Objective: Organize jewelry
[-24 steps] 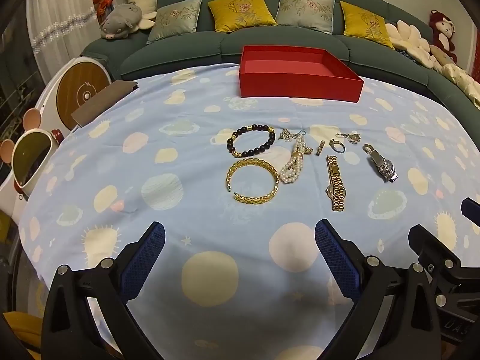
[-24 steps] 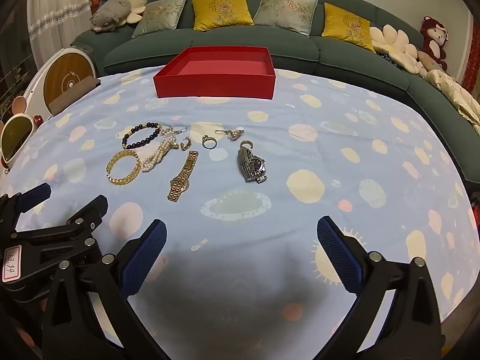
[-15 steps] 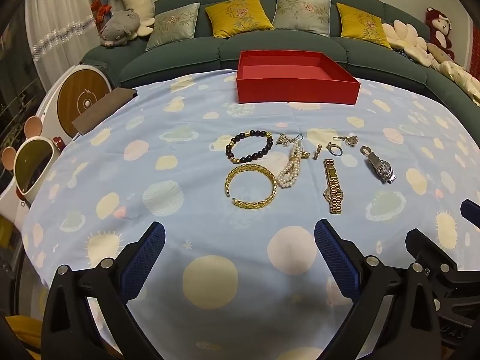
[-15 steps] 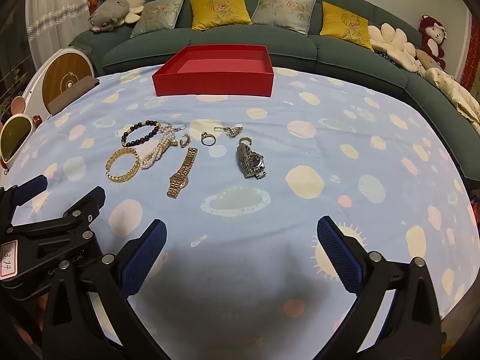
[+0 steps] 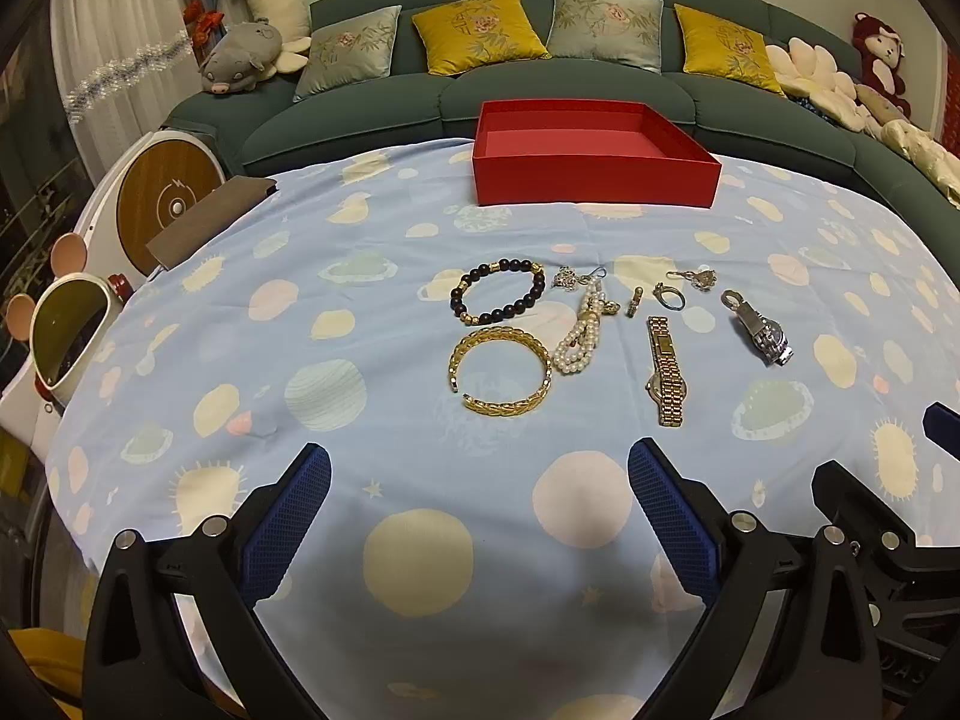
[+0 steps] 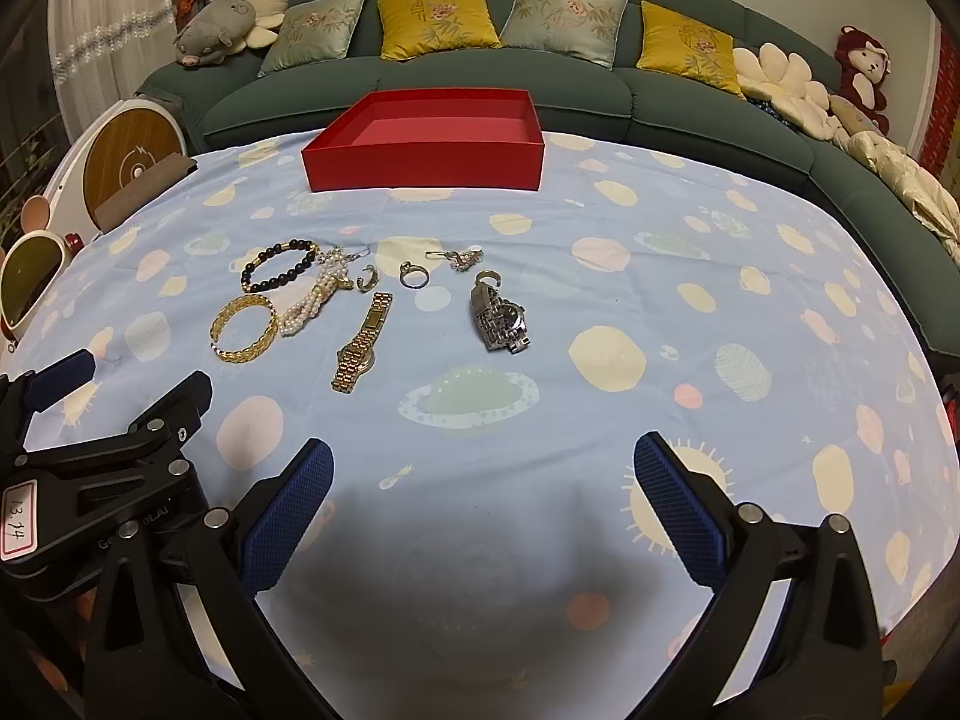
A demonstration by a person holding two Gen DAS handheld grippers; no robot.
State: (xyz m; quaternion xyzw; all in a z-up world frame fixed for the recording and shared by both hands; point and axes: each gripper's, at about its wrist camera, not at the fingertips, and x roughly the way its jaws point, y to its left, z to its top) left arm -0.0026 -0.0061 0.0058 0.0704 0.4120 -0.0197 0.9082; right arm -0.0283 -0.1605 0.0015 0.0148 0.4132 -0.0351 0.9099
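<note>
1. Grippers nearest: the left gripper [image 5: 479, 513] and right gripper [image 6: 483, 510] both hover with jaws spread wide, holding nothing.
2. Jewelry lies mid-cloth: gold bangle [image 5: 499, 371], beaded bracelet [image 5: 497, 291], pearl strand [image 5: 581, 341], gold watch [image 5: 665, 369], silver watch [image 6: 499, 319].
3. Farther back sits the red box [image 6: 423, 163]; the right view alone shows the ring [image 6: 413, 276] clearly.

**A Green Sofa Curving Behind a Planet-Print Cloth**

A dark green sofa [image 5: 540, 84] is wrapping around the far side, carrying yellow cushions [image 5: 477, 30] and grey-green cushions [image 5: 606, 24]. Plush toys are sitting at both ends: a grey pig [image 5: 240, 57] on the left, a red monkey [image 5: 879, 60] on the right. A white curtain [image 5: 108, 60] is hanging at left. A pale blue cloth [image 5: 360, 360] is covering the bench.
</note>
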